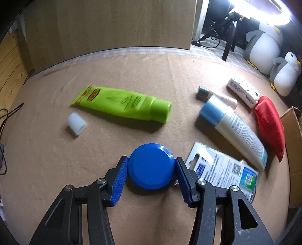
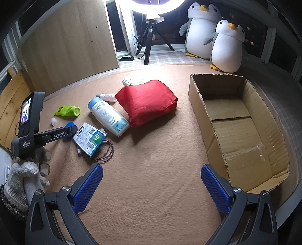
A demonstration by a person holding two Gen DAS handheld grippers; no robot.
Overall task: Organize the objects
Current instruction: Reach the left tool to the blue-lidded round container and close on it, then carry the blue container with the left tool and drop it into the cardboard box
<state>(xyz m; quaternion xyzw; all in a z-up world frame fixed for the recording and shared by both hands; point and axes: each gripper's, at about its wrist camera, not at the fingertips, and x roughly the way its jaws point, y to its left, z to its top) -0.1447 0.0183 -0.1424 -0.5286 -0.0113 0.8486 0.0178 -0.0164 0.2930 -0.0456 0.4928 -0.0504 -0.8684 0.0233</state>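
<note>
Light: ring light glaring overhead, blown out | Shadows: soft, falling toward camera | Optics: heavy fisheye bend, dark corners | Focus: slight blur

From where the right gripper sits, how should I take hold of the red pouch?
Grip the red pouch at its thin right-hand edge, coming from above with the right gripper. The pouch is soft and puffy in the middle, too wide there. A white bottle lies against its left side, while the side toward the cardboard box is open.
</note>
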